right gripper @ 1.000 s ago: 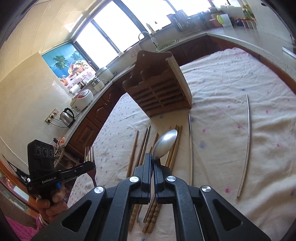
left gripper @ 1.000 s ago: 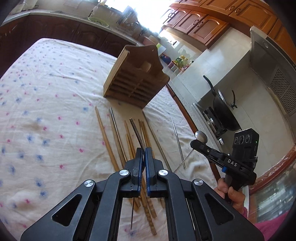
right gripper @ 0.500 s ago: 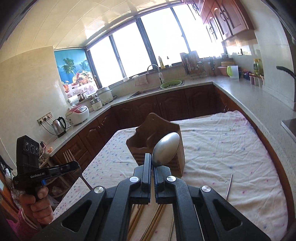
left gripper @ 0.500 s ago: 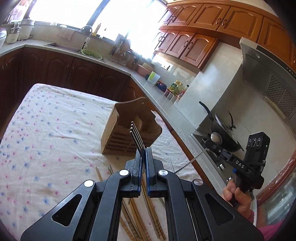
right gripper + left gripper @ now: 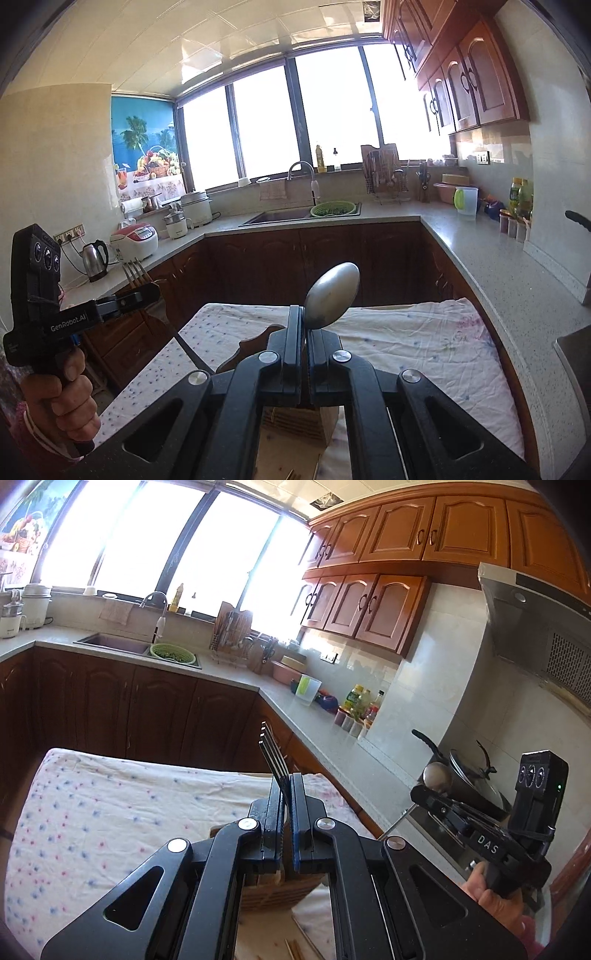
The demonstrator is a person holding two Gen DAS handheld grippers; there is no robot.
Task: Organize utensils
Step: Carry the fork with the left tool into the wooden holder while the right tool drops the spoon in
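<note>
Nearest, the wooden utensil holder [image 5: 275, 888] is seen directly below both grippers, largely hidden behind their bodies, standing on the floral cloth [image 5: 110, 812]; chopsticks [image 5: 295, 949] lie on the cloth at the bottom edge. The left gripper [image 5: 287, 794] is shown with its jaws closed on a fork [image 5: 273, 755], tines raised and tilted to the left. The right gripper [image 5: 306, 325] is shown with its jaws closed on a spoon [image 5: 332, 295], bowl upward and leaning right. Both utensils are held in free air above the holder. Bare cloth extends beyond to the table's far edge. Farther off, dark cabinets [image 5: 314, 266], the counter, and the sink [image 5: 280, 216] are seen.
</note>
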